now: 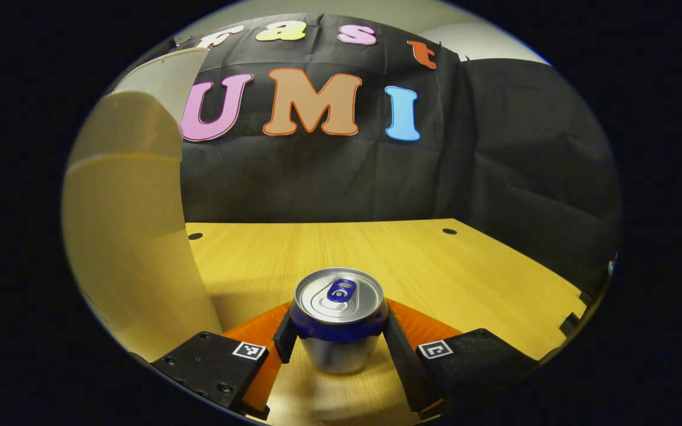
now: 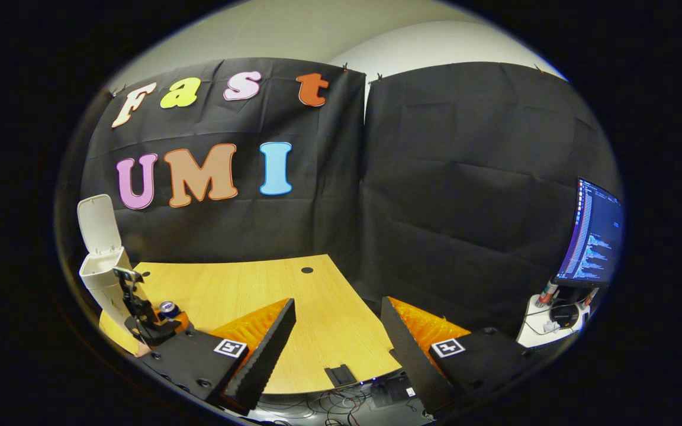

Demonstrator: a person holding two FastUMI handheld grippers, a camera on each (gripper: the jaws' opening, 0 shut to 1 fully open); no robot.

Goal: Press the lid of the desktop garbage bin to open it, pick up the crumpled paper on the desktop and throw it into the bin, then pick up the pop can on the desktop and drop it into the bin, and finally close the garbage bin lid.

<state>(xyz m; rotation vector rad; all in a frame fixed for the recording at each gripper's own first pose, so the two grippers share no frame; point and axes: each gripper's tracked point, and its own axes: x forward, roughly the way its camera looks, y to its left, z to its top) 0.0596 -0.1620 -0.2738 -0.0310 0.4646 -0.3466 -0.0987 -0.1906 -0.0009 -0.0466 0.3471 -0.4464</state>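
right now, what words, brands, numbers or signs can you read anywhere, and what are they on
Pop can: no print legible on its top or side.
Garbage bin: no text to be seen.
Square tags on the left tool and right tool: black-and-white patterns, no words.
Monitor: lines of text, too small to read.

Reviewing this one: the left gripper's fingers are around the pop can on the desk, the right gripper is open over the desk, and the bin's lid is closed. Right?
Not quite: the bin's lid stands open, as the right gripper view shows. The rest holds: the left gripper has its fingers around the pop can on the desk, and the right gripper is open.
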